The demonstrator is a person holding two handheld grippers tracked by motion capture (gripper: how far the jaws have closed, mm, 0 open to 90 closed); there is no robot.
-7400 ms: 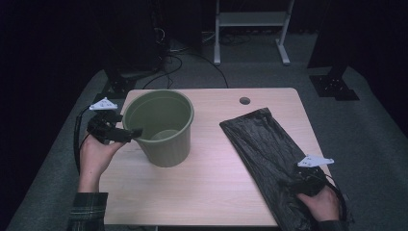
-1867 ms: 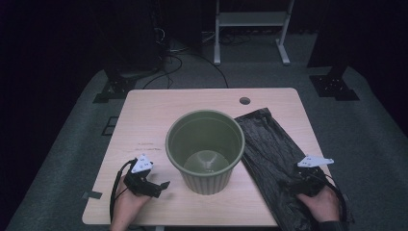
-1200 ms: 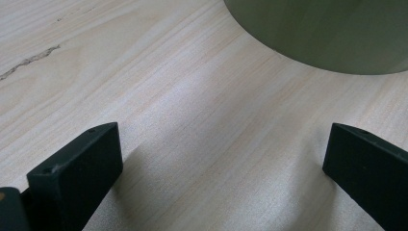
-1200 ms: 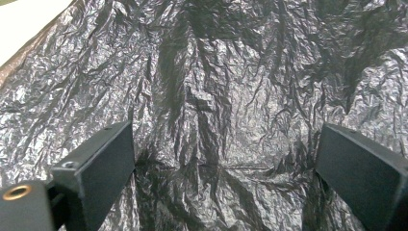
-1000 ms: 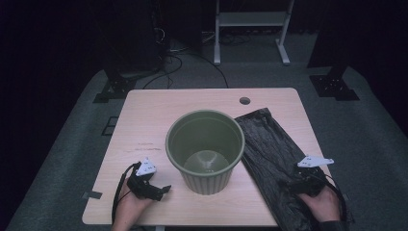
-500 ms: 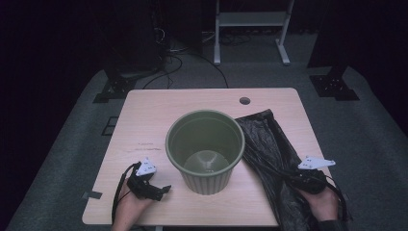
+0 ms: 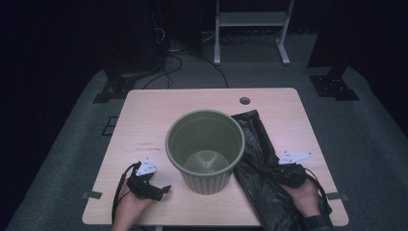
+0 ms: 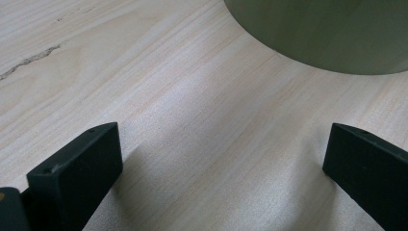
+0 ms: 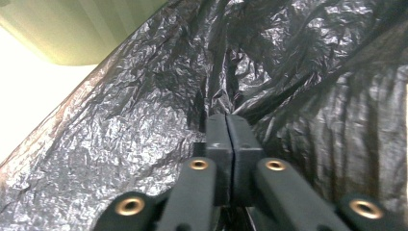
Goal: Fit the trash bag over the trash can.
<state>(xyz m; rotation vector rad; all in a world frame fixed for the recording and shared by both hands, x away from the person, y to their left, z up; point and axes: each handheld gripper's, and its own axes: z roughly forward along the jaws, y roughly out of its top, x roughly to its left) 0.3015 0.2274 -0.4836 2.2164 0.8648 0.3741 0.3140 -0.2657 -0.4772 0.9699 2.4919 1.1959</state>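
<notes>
- Your right claw point(image 7: 275, 169) sits on the black bag point(image 7: 262, 159) at the right side of the tabletop point(image 7: 144, 125), just right of the bin point(image 7: 205, 150).
- In the right gripper view its jaws have just been closing and now stand pressed together, with a ridge of the bag point(image 9: 144, 125) gathered up at their tips; the right claw point(image 9: 226, 120) is pinching that fold of plastic.
- From the pinch, creases run out across the bag toward the bin point(image 9: 82, 29), whose green wall shows at the upper left of that view.
- The bag lies crumpled from the near right edge of the tabletop up past the bin's right side, its left edge touching the bin's wall.
- The bin stands upright in the middle of the tabletop, mouth up; its inside looks bare.
- Your left claw point(image 7: 161, 190) rests low at the near left corner, pointing toward the bin's base, apart from it.
- In the left gripper view its jaws are spread wide with only bare tabletop point(image 8: 192, 120) between them; the left claw point(image 8: 221, 159) holds nothing, and the bin point(image 8: 327, 33) curves across the top right.
</notes>
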